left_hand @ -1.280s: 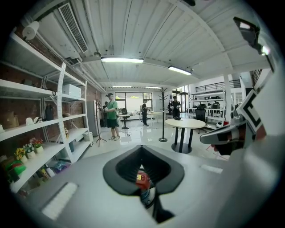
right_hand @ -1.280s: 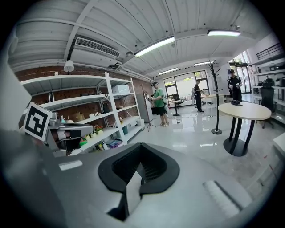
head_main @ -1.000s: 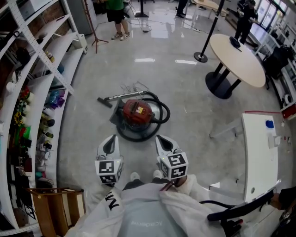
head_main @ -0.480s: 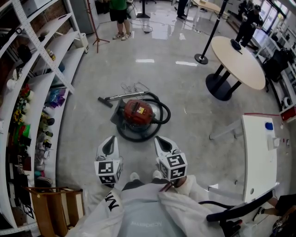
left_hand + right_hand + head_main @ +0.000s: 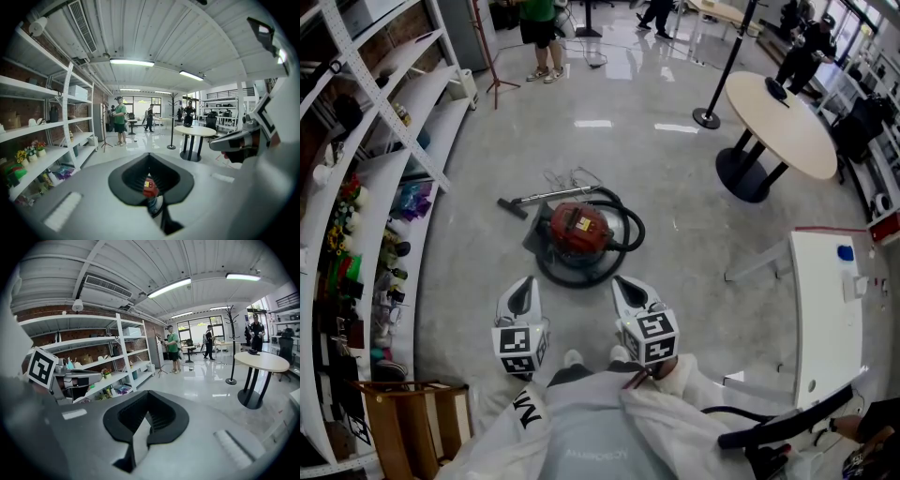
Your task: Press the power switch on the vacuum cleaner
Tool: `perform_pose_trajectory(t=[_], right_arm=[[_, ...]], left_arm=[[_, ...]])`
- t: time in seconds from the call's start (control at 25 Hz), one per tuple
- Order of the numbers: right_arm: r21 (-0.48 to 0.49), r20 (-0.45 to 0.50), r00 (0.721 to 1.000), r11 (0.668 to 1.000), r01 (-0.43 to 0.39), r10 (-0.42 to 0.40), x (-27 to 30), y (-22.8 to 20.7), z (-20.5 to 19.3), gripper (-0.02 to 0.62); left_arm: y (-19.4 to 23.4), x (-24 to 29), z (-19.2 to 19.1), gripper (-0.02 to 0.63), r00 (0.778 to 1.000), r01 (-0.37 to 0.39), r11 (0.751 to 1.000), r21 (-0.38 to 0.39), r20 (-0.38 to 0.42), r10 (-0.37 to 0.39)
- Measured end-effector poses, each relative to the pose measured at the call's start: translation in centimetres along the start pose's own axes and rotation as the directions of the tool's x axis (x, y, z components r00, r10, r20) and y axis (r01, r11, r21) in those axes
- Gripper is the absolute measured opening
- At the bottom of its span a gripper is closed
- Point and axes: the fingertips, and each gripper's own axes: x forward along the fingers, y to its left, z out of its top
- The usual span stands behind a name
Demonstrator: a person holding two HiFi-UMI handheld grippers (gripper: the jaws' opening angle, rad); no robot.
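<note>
A red vacuum cleaner (image 5: 577, 229) stands on the grey floor ahead of me, its black hose (image 5: 630, 230) looped round it and its wand (image 5: 546, 196) lying to its far left. My left gripper (image 5: 523, 284) and right gripper (image 5: 624, 283) hang side by side just short of the vacuum, above the floor and apart from it. Both are shut with nothing held. In the left gripper view the vacuum cleaner (image 5: 149, 187) shows red through the hole between the shut left gripper (image 5: 149, 155) jaws. The right gripper (image 5: 147, 393) view shows only floor there.
White shelves (image 5: 380, 178) full of small items run along the left. A round table (image 5: 780, 120) and a stanchion post (image 5: 709, 112) stand at the back right, a white table (image 5: 823, 319) at the right. A wooden crate (image 5: 412, 422) sits at my lower left. A person (image 5: 539, 28) stands far back.
Both grippers and the vacuum cleaner stay where they were. The view has shifted very slightly, and people far back have moved a little.
</note>
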Motion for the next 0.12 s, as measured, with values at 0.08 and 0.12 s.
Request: perform_pose_trajectory(t=[0.08,0.12], right_arm=[[-0.001,-0.001,1.0,1.0,0.0,0.0,-0.01,-0.12,-0.04,0.0],[-0.001,-0.002,1.0,1.0,0.001,-0.001,-0.02,-0.17,-0.06,0.0]], left_arm=[[-0.16,0.08,0.0,0.0,1.0,0.001,1.0,0.001,0.0,-0.001],[-0.24,0.11,-0.01,0.0,1.0,0.002,1.0,0.001,-0.001,-0.002]])
